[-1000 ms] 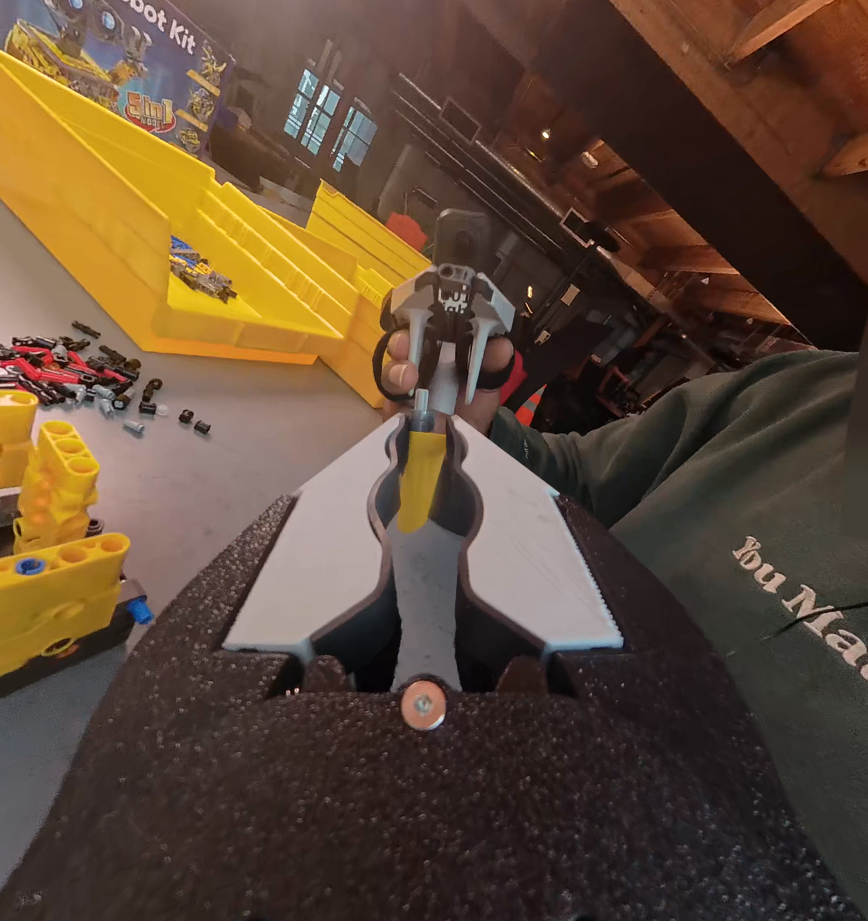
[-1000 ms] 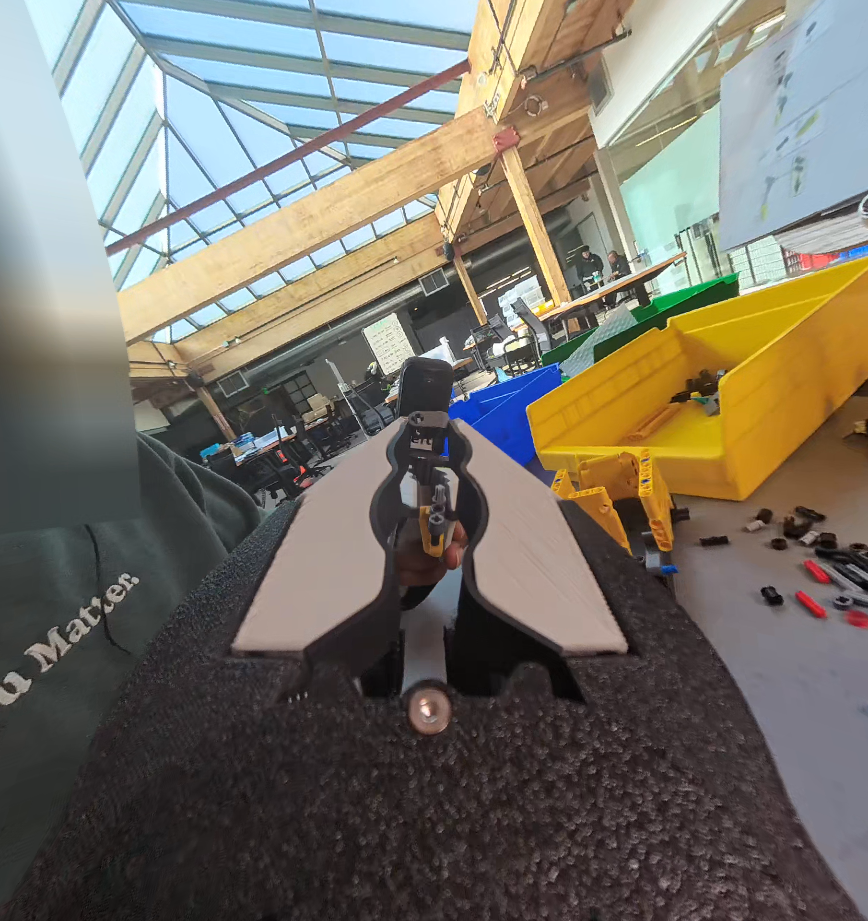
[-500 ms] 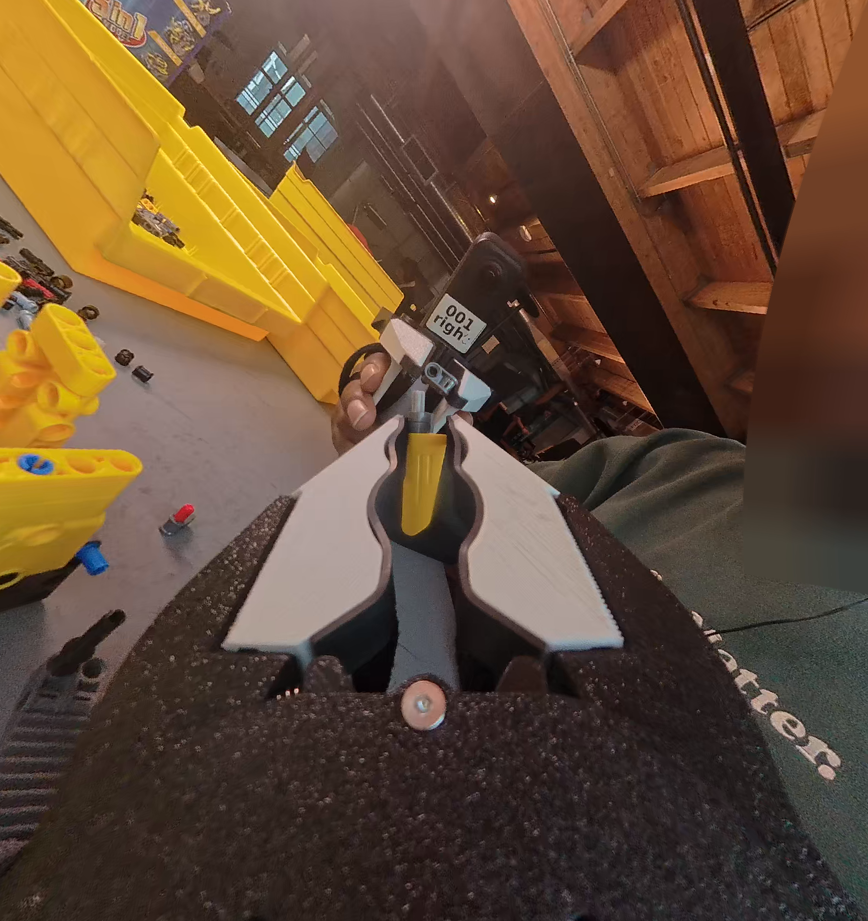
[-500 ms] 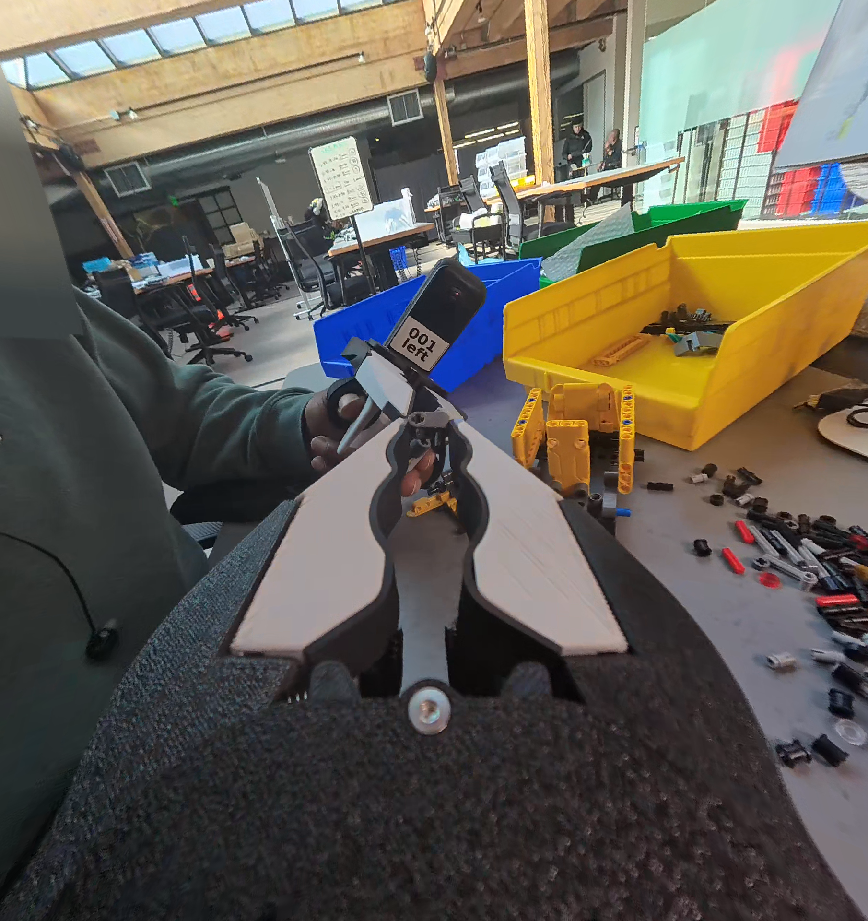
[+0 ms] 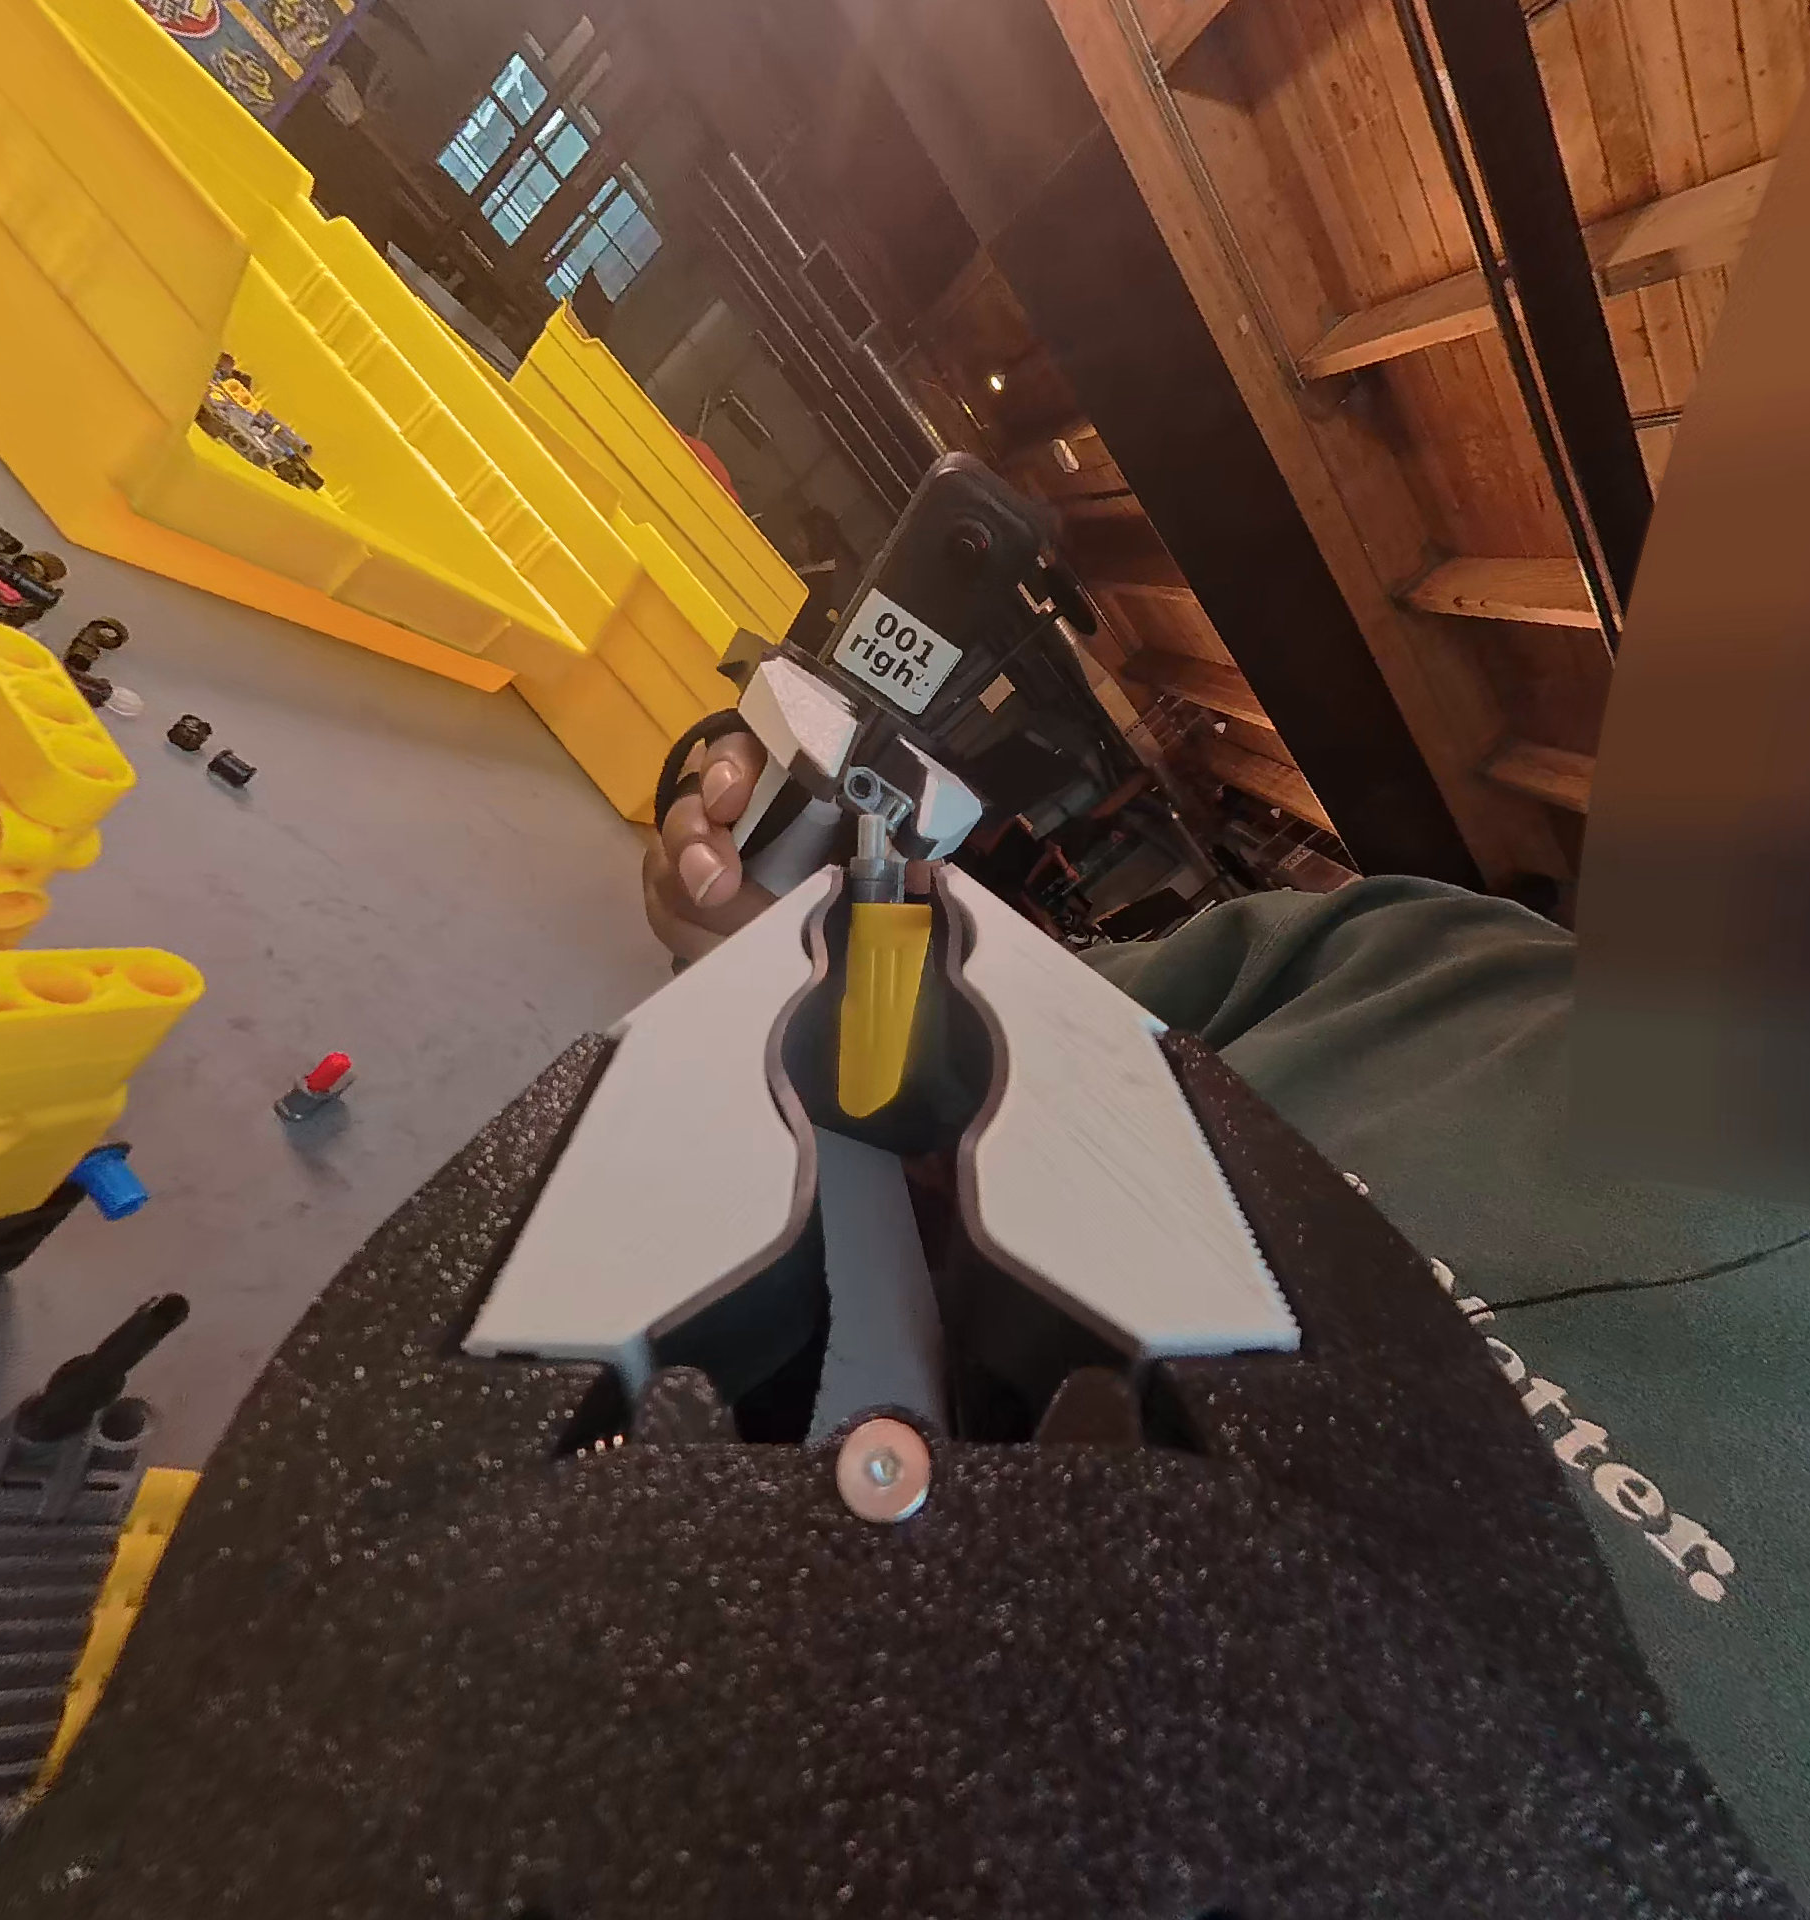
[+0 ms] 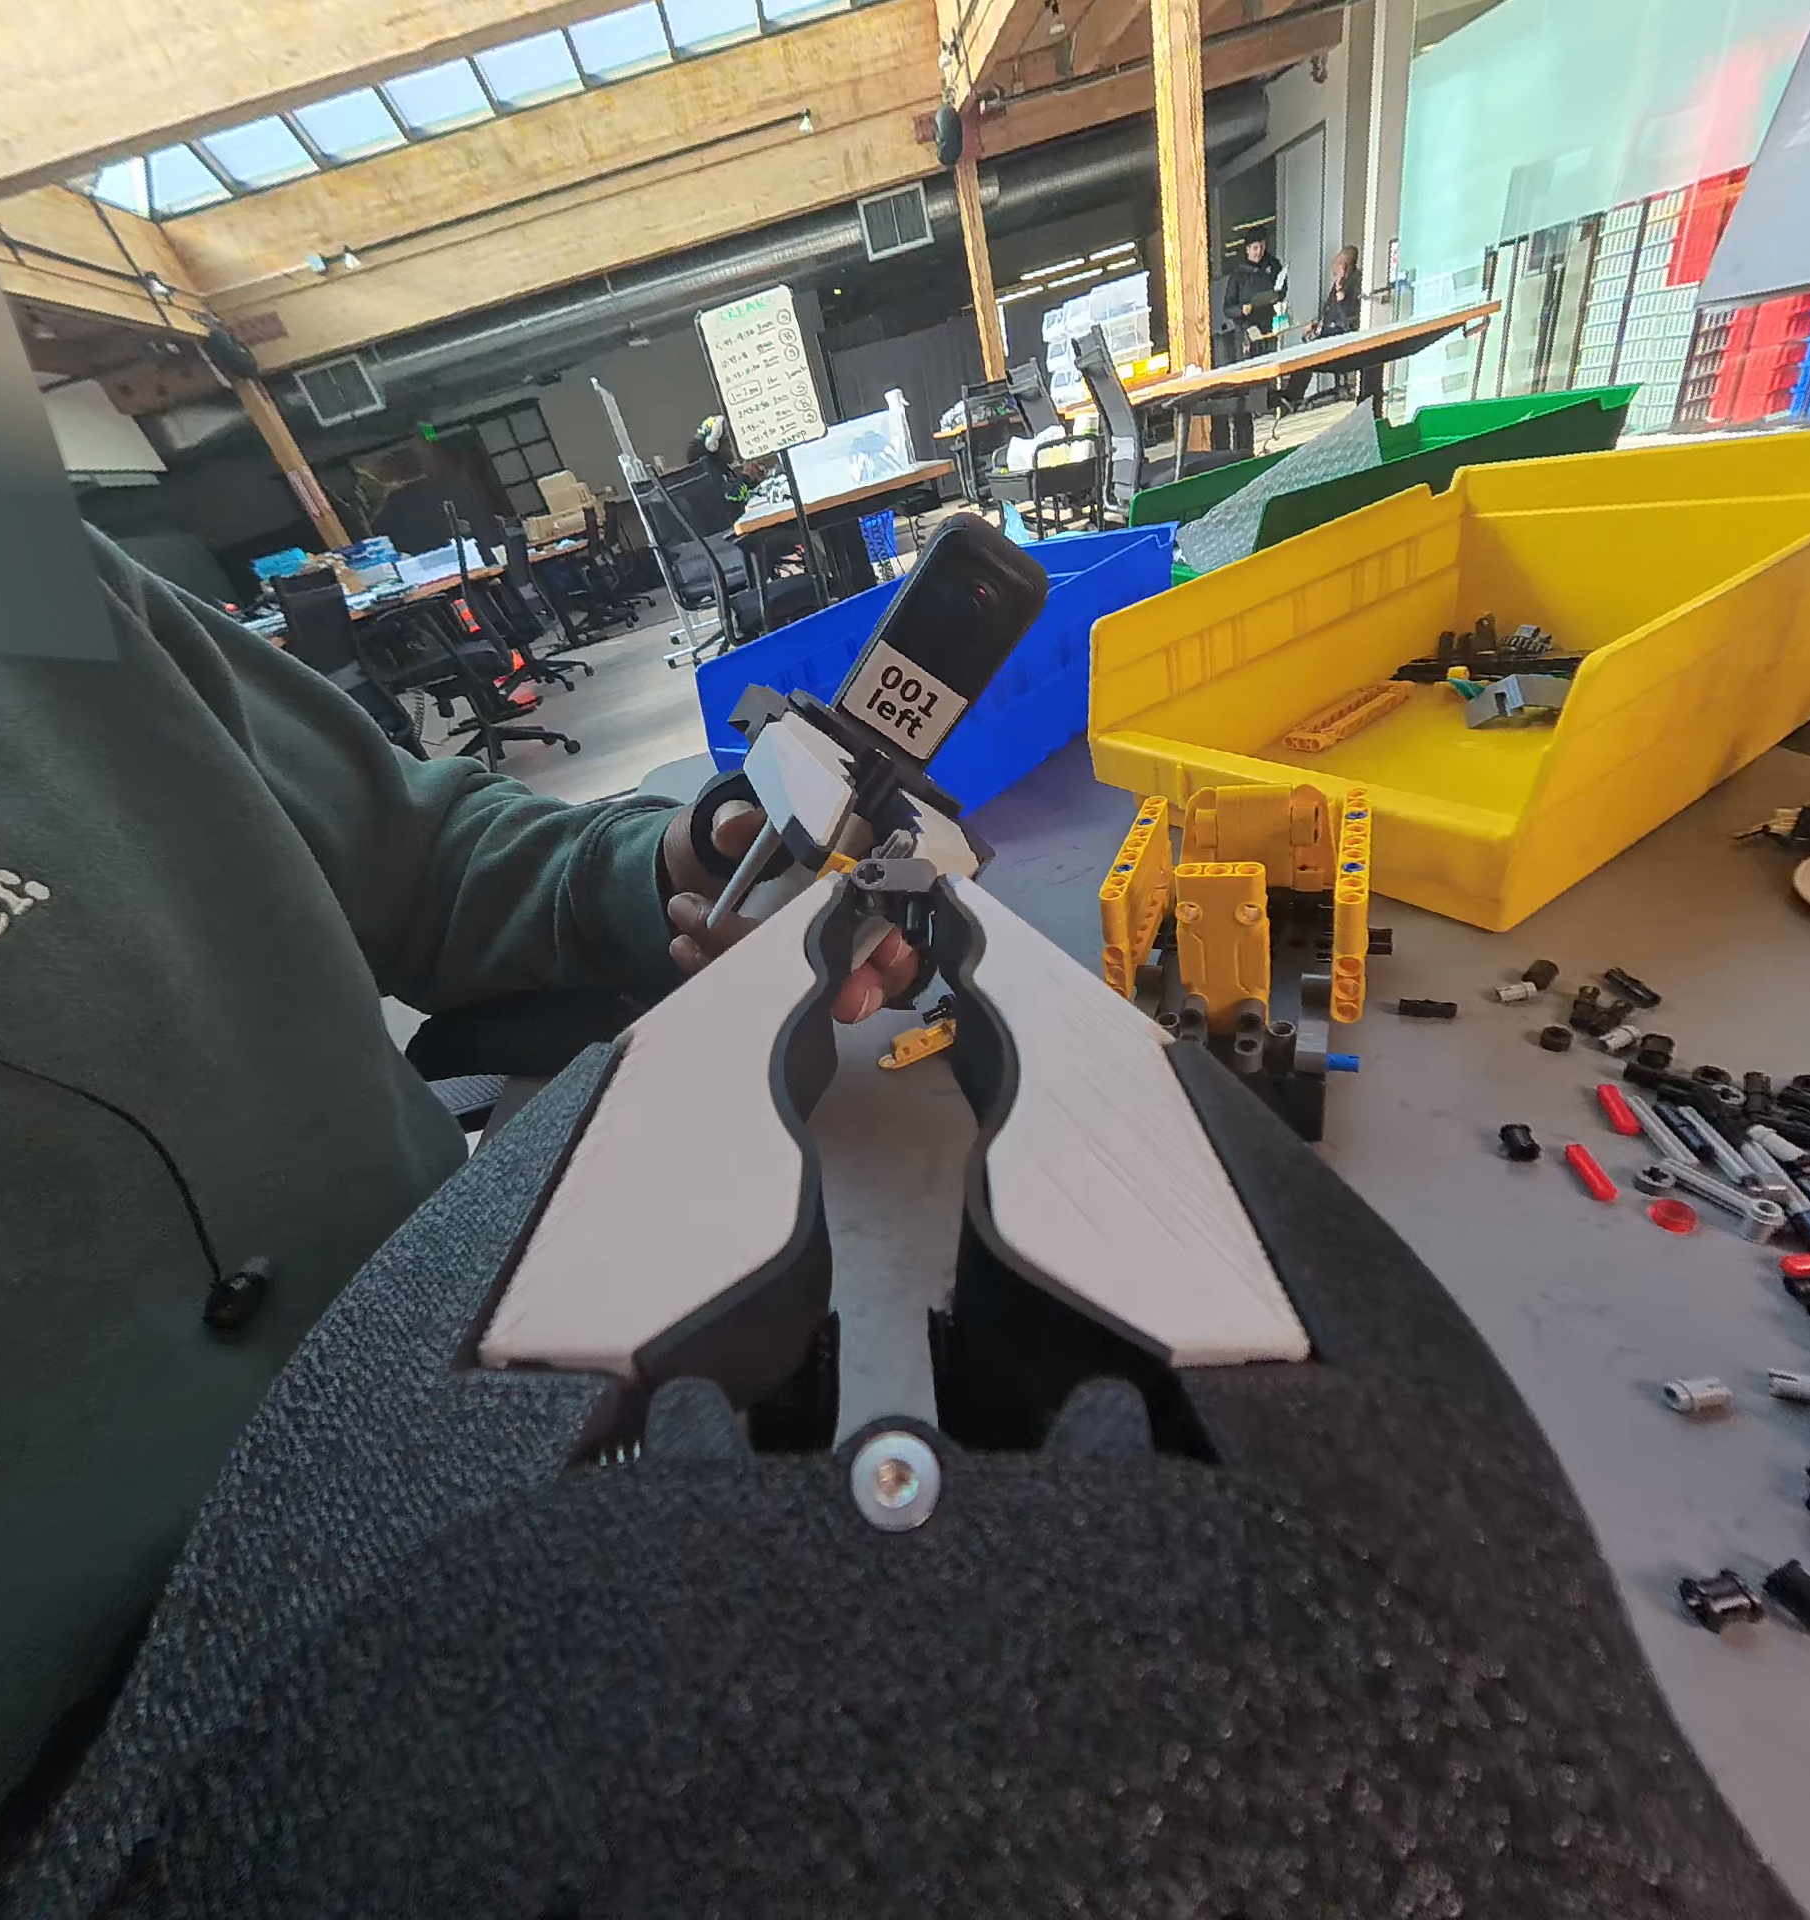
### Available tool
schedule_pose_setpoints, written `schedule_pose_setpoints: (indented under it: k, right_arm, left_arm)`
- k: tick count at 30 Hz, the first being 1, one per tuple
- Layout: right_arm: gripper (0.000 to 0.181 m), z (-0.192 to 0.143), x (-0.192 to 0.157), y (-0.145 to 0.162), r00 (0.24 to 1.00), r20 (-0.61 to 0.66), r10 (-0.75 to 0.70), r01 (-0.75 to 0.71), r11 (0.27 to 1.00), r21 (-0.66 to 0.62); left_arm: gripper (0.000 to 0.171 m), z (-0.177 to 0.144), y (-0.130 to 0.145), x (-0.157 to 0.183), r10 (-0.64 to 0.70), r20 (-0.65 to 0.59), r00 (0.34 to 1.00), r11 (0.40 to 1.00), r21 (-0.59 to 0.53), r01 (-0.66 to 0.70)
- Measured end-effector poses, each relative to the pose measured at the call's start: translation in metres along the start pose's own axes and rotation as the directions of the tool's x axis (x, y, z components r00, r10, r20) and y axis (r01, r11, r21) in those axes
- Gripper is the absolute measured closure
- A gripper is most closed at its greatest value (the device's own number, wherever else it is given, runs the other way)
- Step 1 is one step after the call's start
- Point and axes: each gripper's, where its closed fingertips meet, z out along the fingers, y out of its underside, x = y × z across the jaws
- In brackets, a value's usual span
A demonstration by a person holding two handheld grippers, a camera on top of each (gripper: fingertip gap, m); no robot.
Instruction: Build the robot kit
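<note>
1. The left gripper [image 5: 878, 896] has its jaws closed on a yellow cylinder piece [image 5: 873, 1013] with a grey rod end, which lies lengthwise between the two fingers and points forward.
2. The right gripper [image 6: 893, 902] has its jaws drawn narrow around a small grey and black connector piece [image 6: 888, 883] at the fingertips.
3. The two grippers meet tip to tip above the desk [image 6: 1503, 1247]; the grey rod end of the yellow cylinder piece touches the connector piece, which also shows in the left wrist view [image 5: 873, 792].
4. Each gripper is held by a hand; the hand on the right gripper [image 5: 698, 847] shows in the left wrist view, and the hand on the left gripper [image 6: 714, 883] shows in the right wrist view, coming out of a dark green sleeve [image 6: 465, 862].
5. A half-built yellow model [image 6: 1239, 914] stands on the desk just beyond the right gripper's tips, to their right in that view.
6. A yellow bin [image 6: 1503, 675] with a few parts inside sits behind the model, and a blue bin [image 6: 1036, 623] stands beside it.
7. Loose black, grey and red small parts [image 6: 1732, 1143] lie scattered on the desk to the right of the model.
8. In the left wrist view, more yellow bins [image 5: 361, 447] line the far side of the desk, and a small red and grey pin [image 5: 317, 1081] lies alone on the desk near the left gripper.
</note>
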Motion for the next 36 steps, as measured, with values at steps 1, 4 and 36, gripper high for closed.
schedule_pose_setpoints:
  k: [1, 4, 36]
  right_arm:
    - [0.167, 0.0, 0.001, 0.0, 1.0, -0.001, 0.003, -0.003, 1.0, 0.0]
    - [0.167, -0.001, 0.003, 0.0, 1.0, -0.004, 0.019, -0.019, 1.0, 0.009]
    - [0.167, 0.001, 0.026, 0.04, 0.972, -0.155, -0.178, 0.13, 0.951, -0.281]
  left_arm:
    - [0.157, 0.0, -0.001, 0.0, 0.004, 0.005, 1.0, 1.0, 0.002, -0.004]
    - [0.157, -0.002, -0.004, -0.001, 0.005, 0.018, 1.0, 1.0, 0.02, -0.006]
    - [0.157, -0.011, 0.012, -0.042, 0.277, 0.342, 0.898, 0.955, -0.199, -0.219]
